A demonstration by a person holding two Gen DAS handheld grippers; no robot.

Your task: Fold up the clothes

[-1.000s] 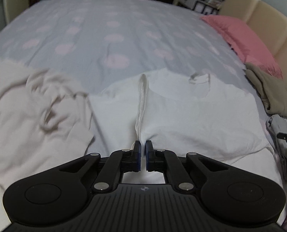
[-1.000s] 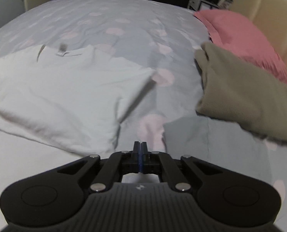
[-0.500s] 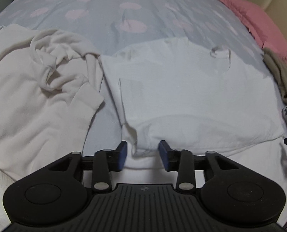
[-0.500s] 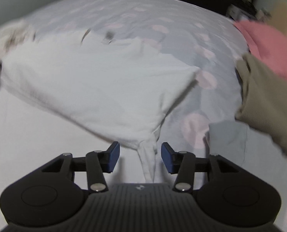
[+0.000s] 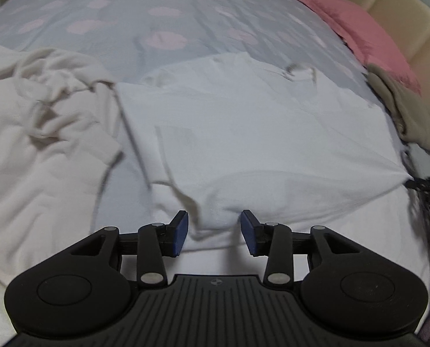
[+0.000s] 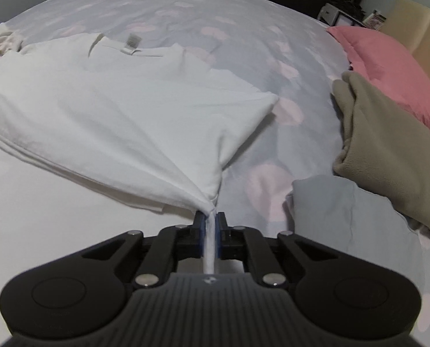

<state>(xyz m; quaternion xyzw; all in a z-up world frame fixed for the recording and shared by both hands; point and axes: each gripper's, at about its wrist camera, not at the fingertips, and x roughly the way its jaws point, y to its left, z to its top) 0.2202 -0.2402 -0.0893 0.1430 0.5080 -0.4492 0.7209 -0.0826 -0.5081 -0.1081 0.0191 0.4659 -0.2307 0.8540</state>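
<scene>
White T-shirt [image 6: 122, 110] lies flat on the bed [image 6: 244, 14] ahead of both claws. Your right claw [image 6: 210, 232] pinches its corner; your left claw [image 5: 213, 231], closing, straddles the hem unpinched. Lifting now risks skewing it.

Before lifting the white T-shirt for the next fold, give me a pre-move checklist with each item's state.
1. Right gripper jaws closing on the white T-shirt corner, cloth pinched between them: ok.
2. Left gripper jaws closing, cloth between them, pads not yet on it: not ok.
3. Shirt spread flat: not ok, wrinkled near the left gripper.
4. Cream garment overlapping the shirt: cannot tell.
5. Olive fleece apart from the shirt: ok.
</scene>
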